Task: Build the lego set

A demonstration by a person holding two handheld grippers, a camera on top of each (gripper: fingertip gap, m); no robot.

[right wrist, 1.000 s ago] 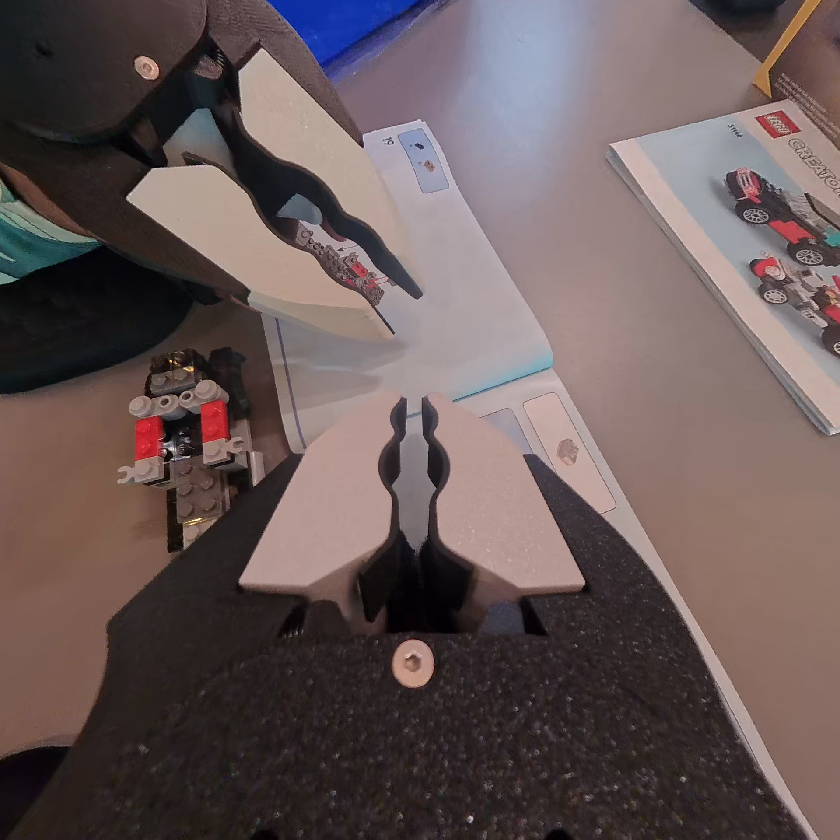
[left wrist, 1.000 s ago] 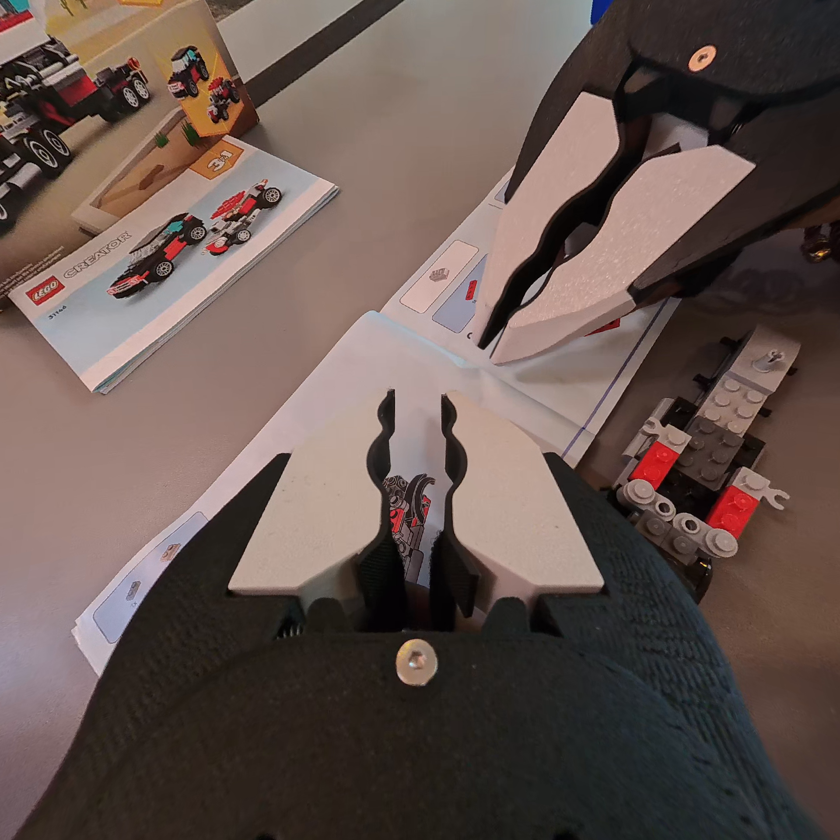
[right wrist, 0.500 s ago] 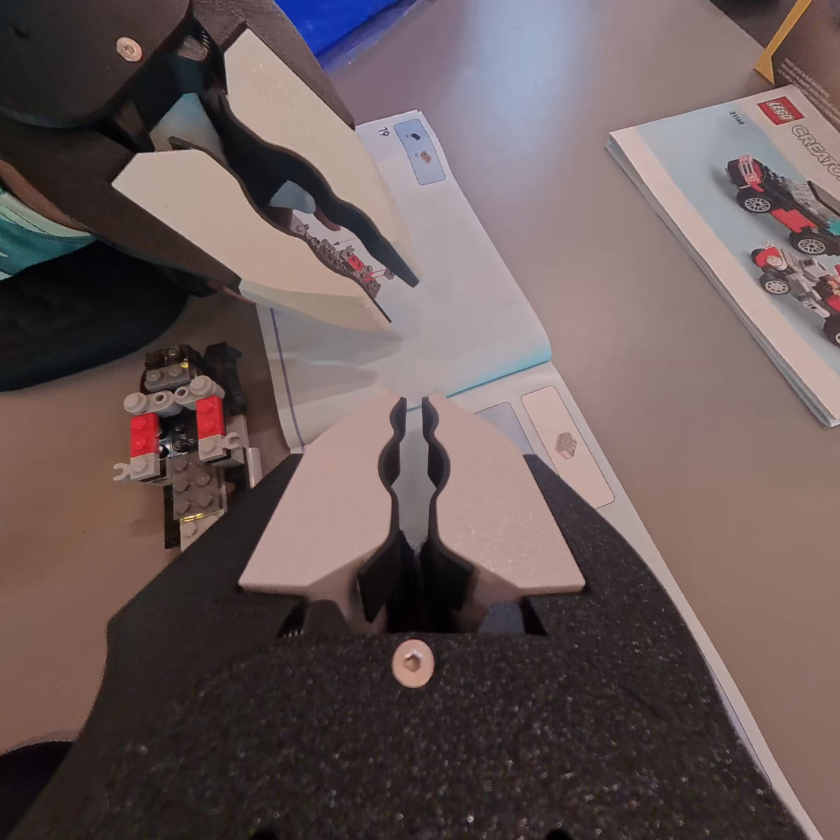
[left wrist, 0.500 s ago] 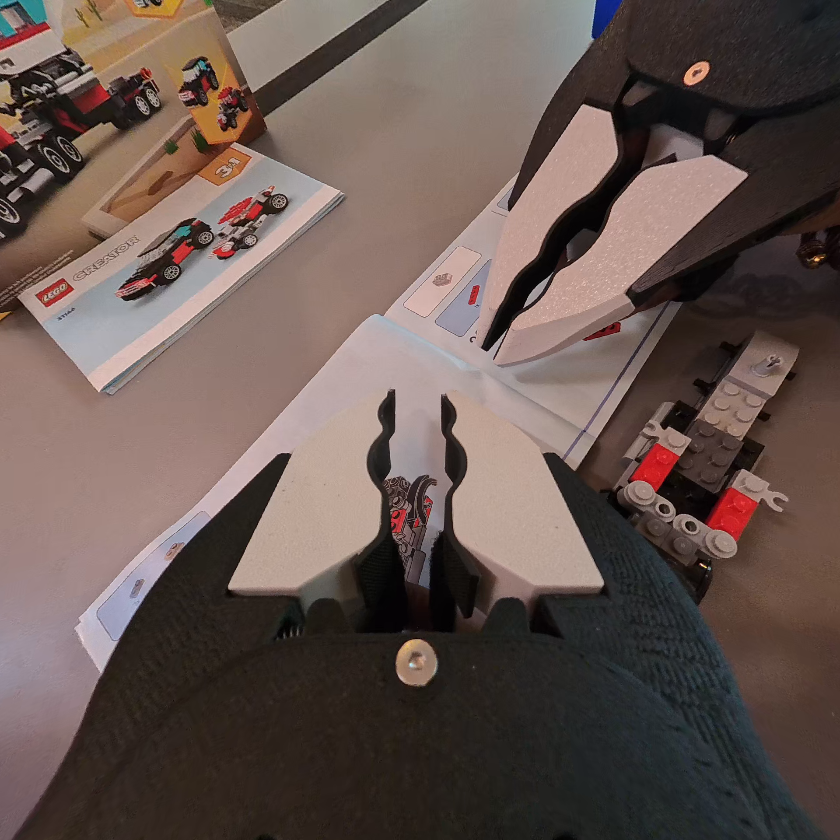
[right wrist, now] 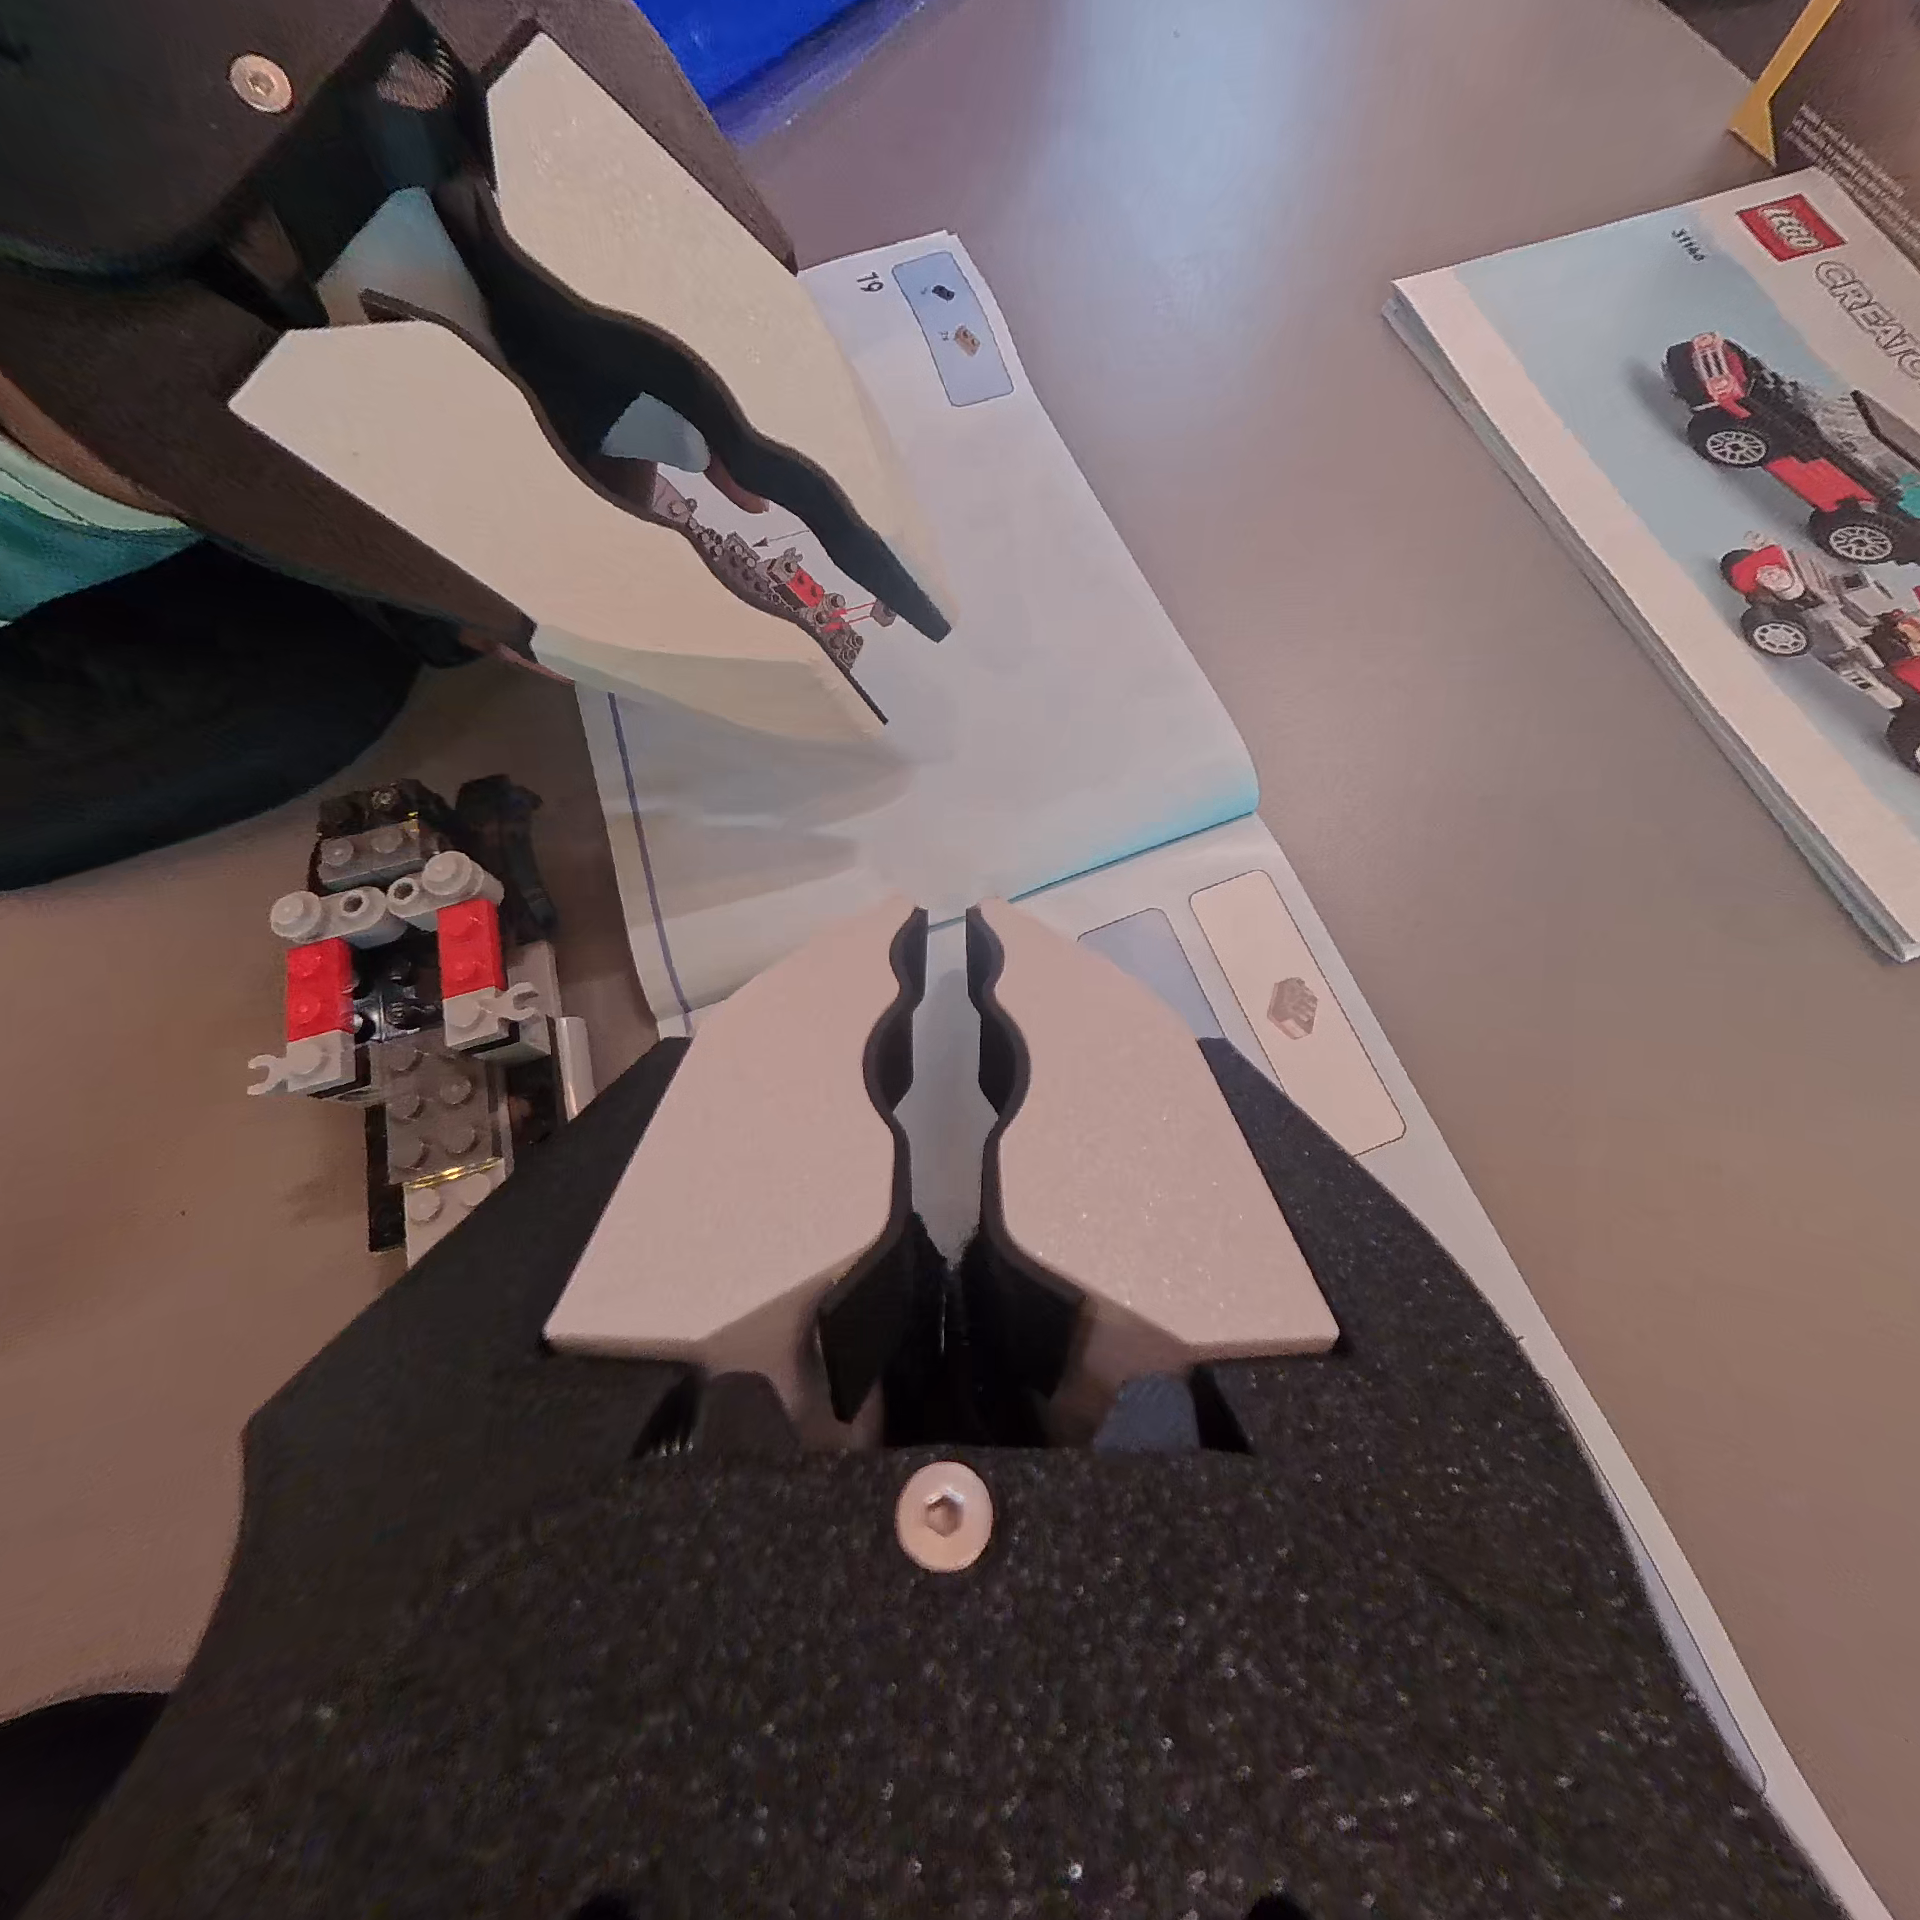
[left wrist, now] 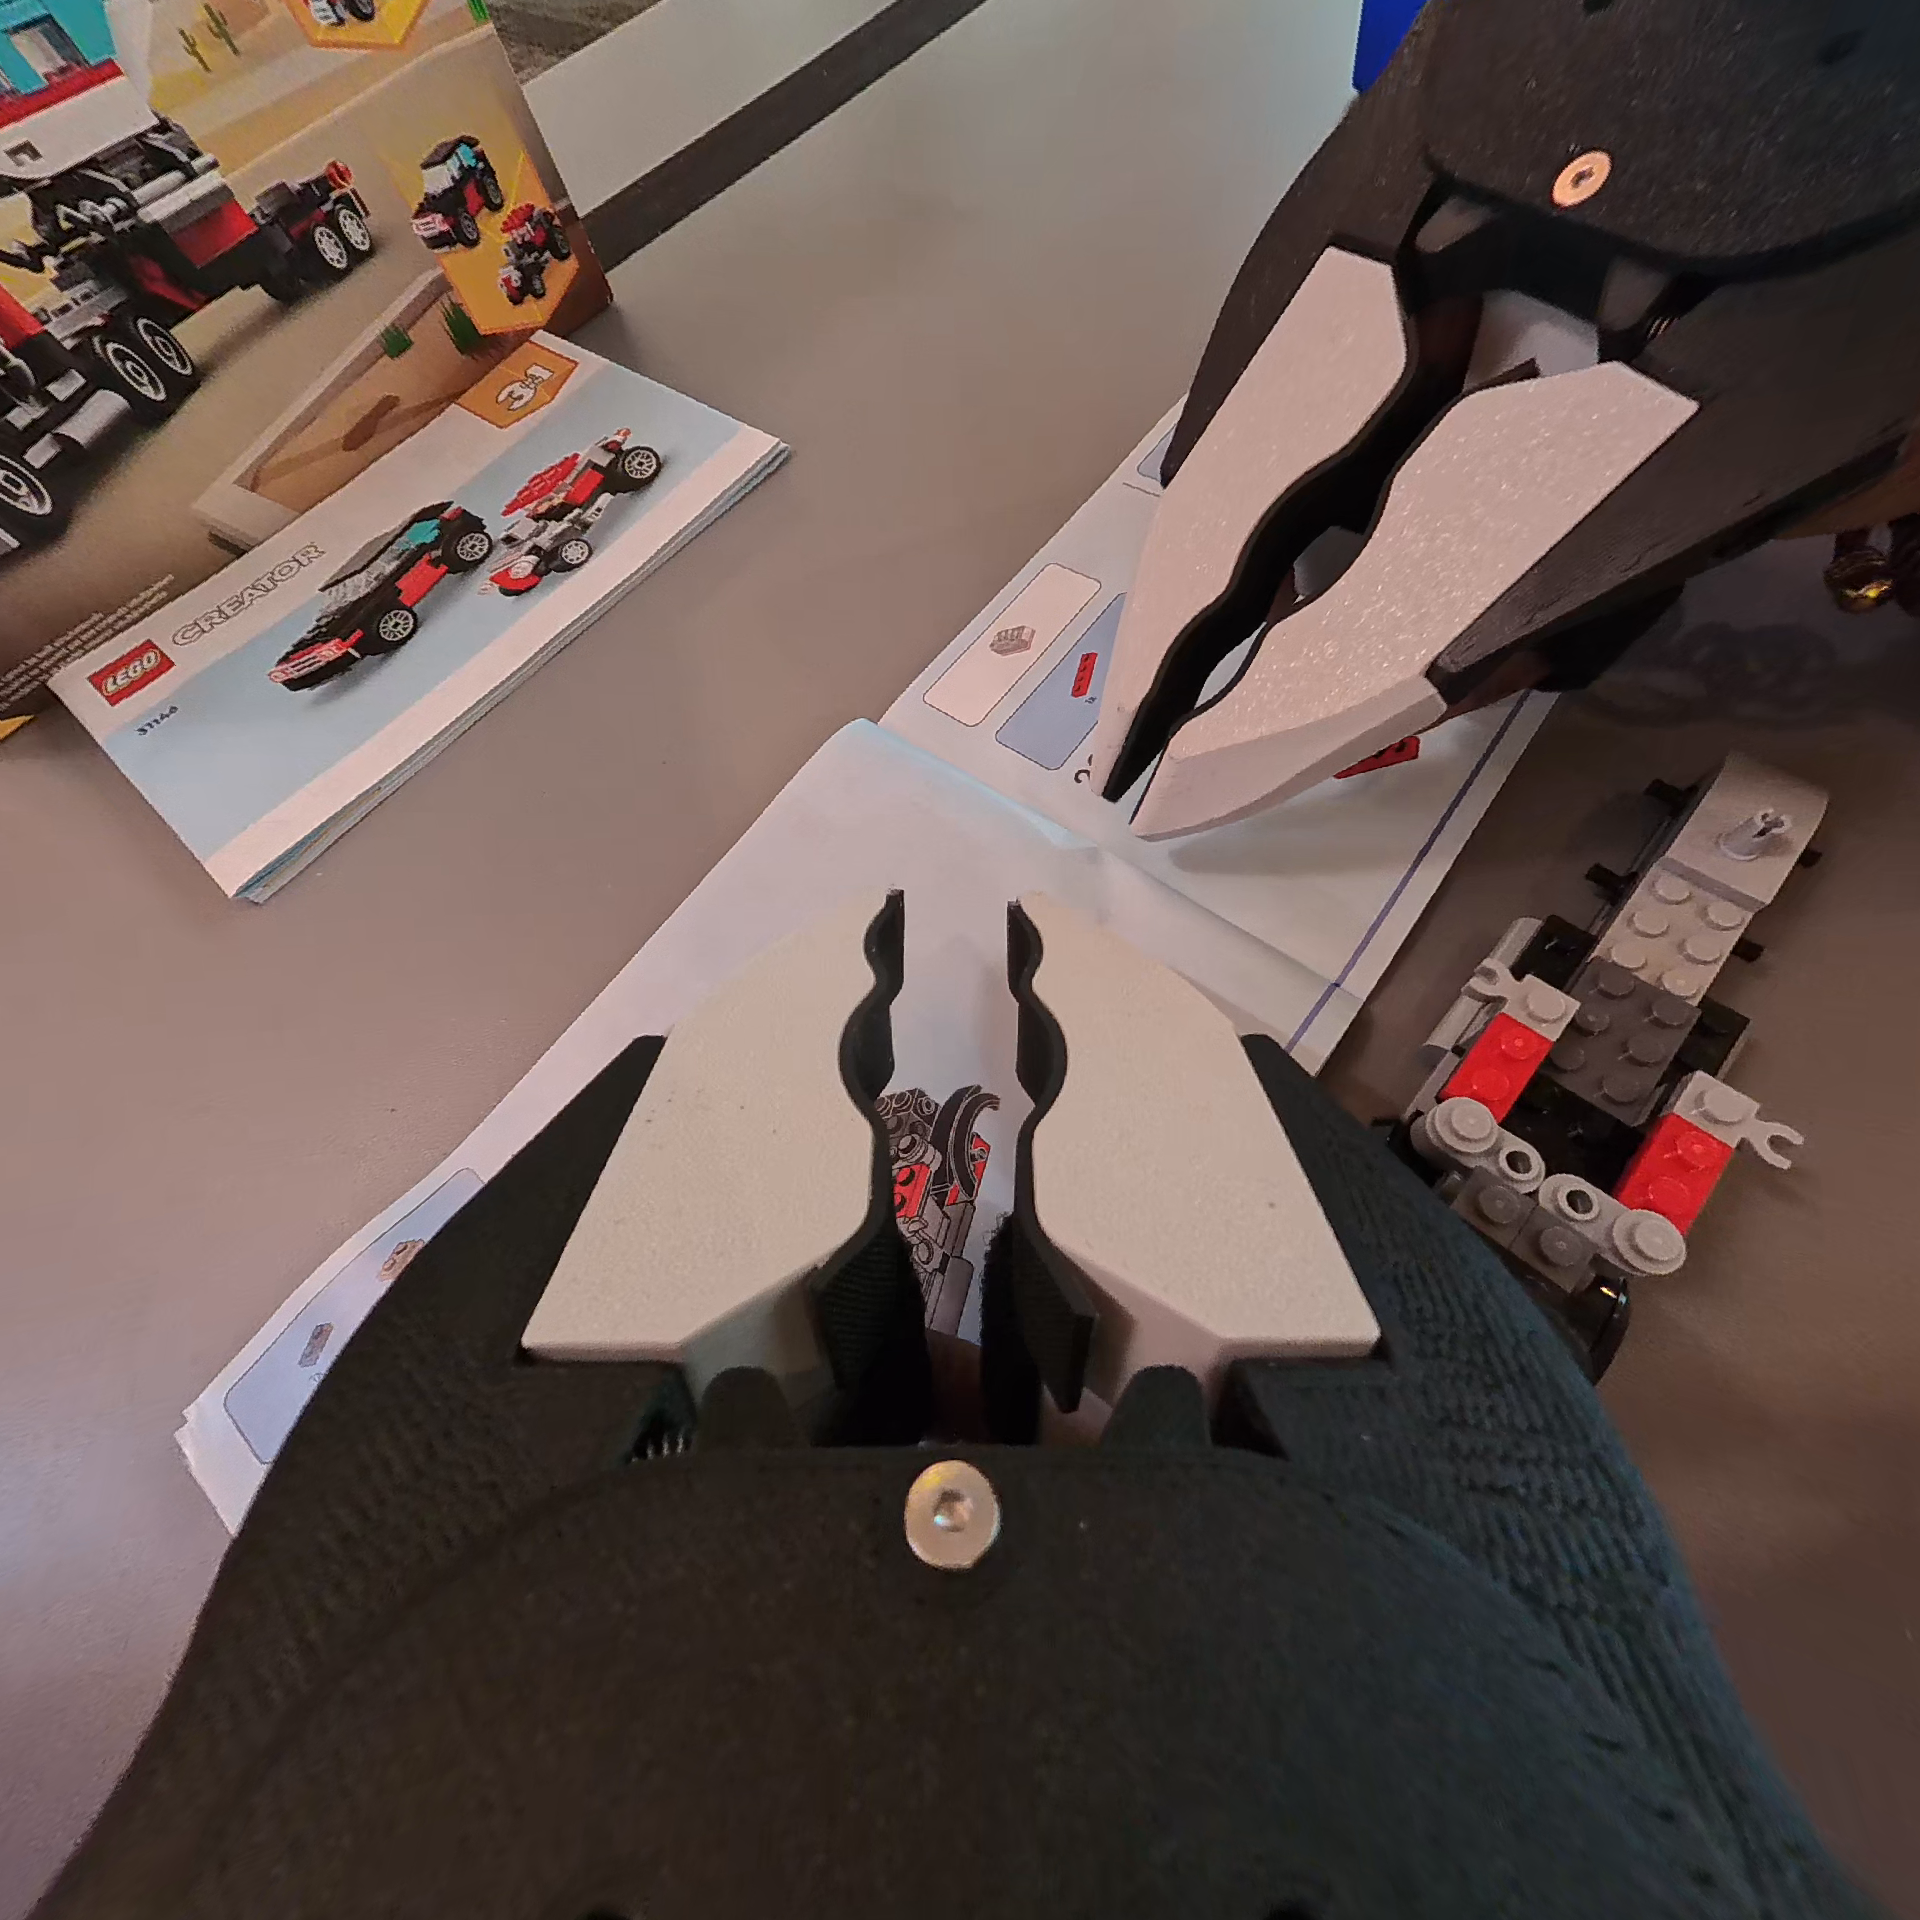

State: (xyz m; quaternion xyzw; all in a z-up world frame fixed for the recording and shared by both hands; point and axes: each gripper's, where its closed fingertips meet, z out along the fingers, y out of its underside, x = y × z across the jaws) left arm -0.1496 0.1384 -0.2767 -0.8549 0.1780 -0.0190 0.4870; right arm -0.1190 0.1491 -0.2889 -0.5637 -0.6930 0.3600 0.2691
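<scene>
Grey tabletop carries an open pale-blue instruction booklet under both grippers. Left gripper and right gripper, jaws slightly parted and empty, hide much of its pages. Beside the jaws, off the booklet's edge, lies the half-built grey, black and red brick chassis, its long axis roughly parallel to that edge, one end hidden by the right gripper.

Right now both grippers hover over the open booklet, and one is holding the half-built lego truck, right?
Not quite. Neither holds anything: the half-built lego truck lies on the table beside the open booklet. The left wrist view shows it there, with the left gripper and right gripper both over the pages, jaws empty.
</scene>
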